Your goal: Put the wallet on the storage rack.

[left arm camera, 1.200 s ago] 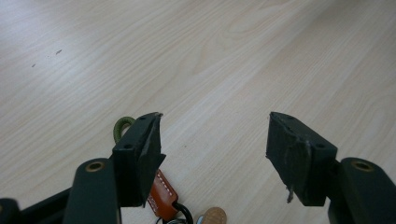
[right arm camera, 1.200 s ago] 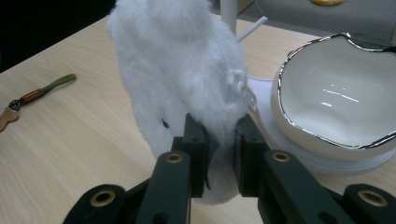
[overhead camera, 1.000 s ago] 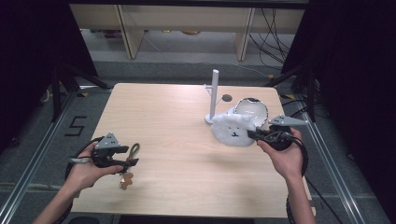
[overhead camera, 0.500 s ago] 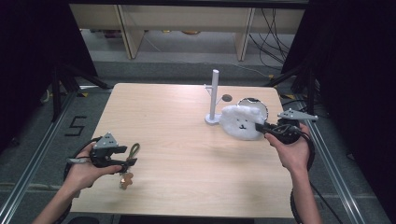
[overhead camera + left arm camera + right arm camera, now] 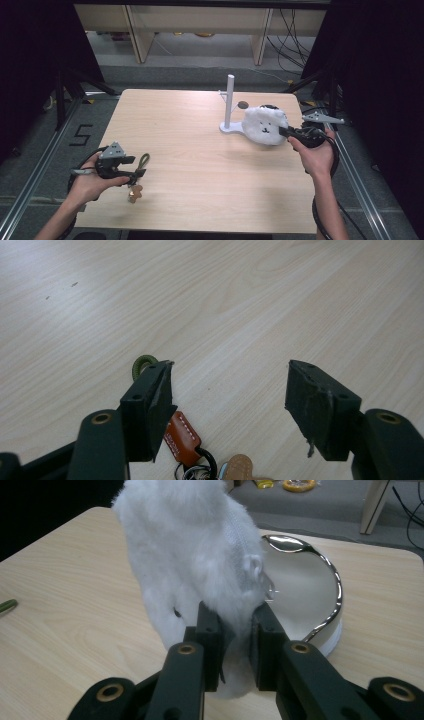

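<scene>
My right gripper (image 5: pixel 289 132) (image 5: pixel 236 625) is shut on a white fluffy plush (image 5: pixel 264 125) (image 5: pixel 195 550) with a small face, gripping its lower edge and holding it just right of the white pole stand (image 5: pixel 230 102). Near the table's front left corner, my left gripper (image 5: pixel 134 173) (image 5: pixel 230 380) stands open over a keychain. The keychain has a green loop (image 5: pixel 144 160) (image 5: pixel 142 363), a brown leather tag (image 5: pixel 183 438) and a tan charm (image 5: pixel 134 192) (image 5: pixel 243 467). It lies on the table, partly under the left jaw.
A round white disc with a chrome rim (image 5: pixel 327 587) lies on the wooden table (image 5: pixel 200 150) behind the plush. The stand has a short side peg with a small dark oval (image 5: pixel 243 105) on it. Dark frames and cables surround the table.
My right gripper has carried the plush to the right and a little farther back, beside the stand. The left gripper and the keychain have stayed put.
</scene>
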Available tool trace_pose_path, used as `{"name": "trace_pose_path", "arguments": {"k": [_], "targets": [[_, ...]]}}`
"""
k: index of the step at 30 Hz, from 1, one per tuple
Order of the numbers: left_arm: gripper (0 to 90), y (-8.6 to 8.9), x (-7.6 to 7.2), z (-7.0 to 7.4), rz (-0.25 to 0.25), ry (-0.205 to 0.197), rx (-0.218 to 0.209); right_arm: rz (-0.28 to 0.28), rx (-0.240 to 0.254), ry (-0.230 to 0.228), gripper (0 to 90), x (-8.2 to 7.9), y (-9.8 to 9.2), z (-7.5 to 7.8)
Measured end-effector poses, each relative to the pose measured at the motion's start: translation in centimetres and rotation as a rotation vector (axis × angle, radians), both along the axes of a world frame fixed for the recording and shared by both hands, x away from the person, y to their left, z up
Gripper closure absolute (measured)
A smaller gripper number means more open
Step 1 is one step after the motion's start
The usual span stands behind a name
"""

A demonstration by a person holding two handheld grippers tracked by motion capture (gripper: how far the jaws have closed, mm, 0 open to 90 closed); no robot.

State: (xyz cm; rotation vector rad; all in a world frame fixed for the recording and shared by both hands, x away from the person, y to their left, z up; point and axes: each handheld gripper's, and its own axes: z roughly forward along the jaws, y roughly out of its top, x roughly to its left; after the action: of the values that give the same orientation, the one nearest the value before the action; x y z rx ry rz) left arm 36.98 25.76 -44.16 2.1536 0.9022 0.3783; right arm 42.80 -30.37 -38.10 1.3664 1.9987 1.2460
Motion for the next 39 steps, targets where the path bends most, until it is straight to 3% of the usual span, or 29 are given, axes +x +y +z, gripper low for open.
{"name": "trace_pose_path", "arguments": {"k": [7,8,10,14,20,26,28,29,33,34,35,39], "targets": [[35.0,0.1,0.1,-0.2,0.002,0.008,-0.001,-0.042,0.009,0.008,78.6,1.3,-1.1,-0.3],[35.0,0.1,0.1,-0.2,0.003,0.009,-0.003,-0.067,0.026,0.03,78.6,1.4,-1.0,-0.3],[35.0,0.1,0.1,-0.2,0.005,0.008,-0.003,-0.059,0.007,0.013,78.6,1.9,-1.6,-0.5],[35.0,0.2,0.1,-0.3,0.007,0.012,-0.008,-0.097,0.019,0.036,78.6,2.4,-1.6,-0.4],[35.0,0.3,0.0,-0.4,0.009,0.014,-0.004,-0.094,-0.002,0.03,78.6,3.4,-2.3,-0.7],[35.0,0.5,0.1,-0.5,0.012,0.017,-0.004,-0.109,-0.026,0.064,78.6,3.9,-2.7,-1.2],[35.0,0.4,0.1,-0.6,0.015,0.018,-0.006,-0.11,-0.02,0.075,78.5,4.1,-2.7,-1.5],[35.0,0.5,0.1,-0.5,0.005,0.021,0.015,-0.108,-0.018,0.081,78.5,4.3,-2.8,-1.5],[35.0,0.2,0.1,-0.6,0.007,0.021,-0.005,-0.102,-0.017,0.095,78.4,4.9,-2.8,-1.6],[35.0,0.2,0.1,-0.6,0.006,0.021,-0.004,-0.127,-0.004,0.116,78.3,4.9,-2.4,-1.5],[35.0,0.2,0.1,-0.7,0.006,0.021,-0.004,-0.101,-0.03,0.107,78.1,5.3,-2.6,-1.6],[35.0,0.2,0.1,-0.7,0.006,0.023,-0.005,-0.12,-0.056,0.107,77.0,6.0,-2.2,-2.1]]}}
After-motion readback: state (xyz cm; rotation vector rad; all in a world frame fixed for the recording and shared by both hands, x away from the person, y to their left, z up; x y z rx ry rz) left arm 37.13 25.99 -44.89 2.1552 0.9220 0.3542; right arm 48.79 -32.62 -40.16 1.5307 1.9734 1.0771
